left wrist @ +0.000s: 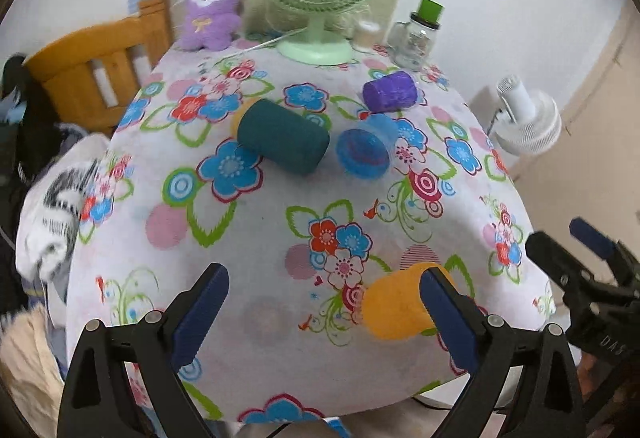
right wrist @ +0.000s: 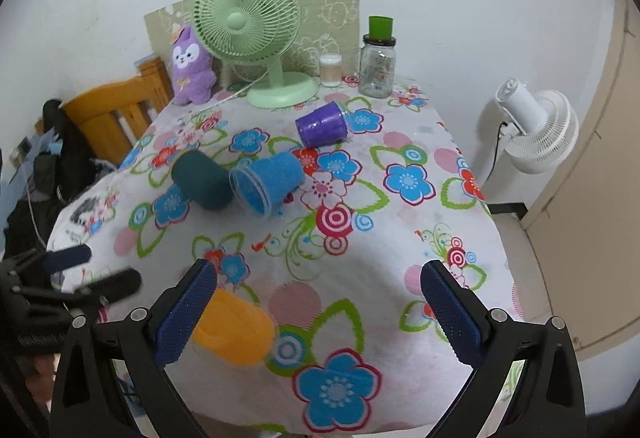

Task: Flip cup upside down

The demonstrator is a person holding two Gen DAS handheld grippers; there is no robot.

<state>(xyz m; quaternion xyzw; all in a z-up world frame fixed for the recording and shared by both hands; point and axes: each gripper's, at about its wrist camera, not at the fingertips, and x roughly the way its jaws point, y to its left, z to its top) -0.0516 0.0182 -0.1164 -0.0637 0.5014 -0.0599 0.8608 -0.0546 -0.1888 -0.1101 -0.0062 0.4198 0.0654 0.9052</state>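
Observation:
Several cups lie on their sides on the flowered tablecloth (left wrist: pixel 256 238). An orange cup (left wrist: pixel 396 302) lies near the front edge, just beyond my left gripper's right finger; it also shows in the right wrist view (right wrist: pixel 236 334) beside my right gripper's left finger. A dark green cup (left wrist: pixel 282 135) (right wrist: pixel 202 179), a blue cup (left wrist: pixel 366 149) (right wrist: pixel 268 179) and a purple cup (left wrist: pixel 390 91) (right wrist: pixel 322 125) lie further back. My left gripper (left wrist: pixel 324 314) is open and empty. My right gripper (right wrist: pixel 320 314) is open and empty.
At the table's back stand a green fan (right wrist: pixel 256 37), a purple plush toy (right wrist: pixel 190 69), a glass jar with a green lid (right wrist: pixel 378 65) and a small white container (right wrist: pixel 331 70). A wooden chair (left wrist: pixel 100 65) stands left, a white floor fan (right wrist: pixel 536 129) right.

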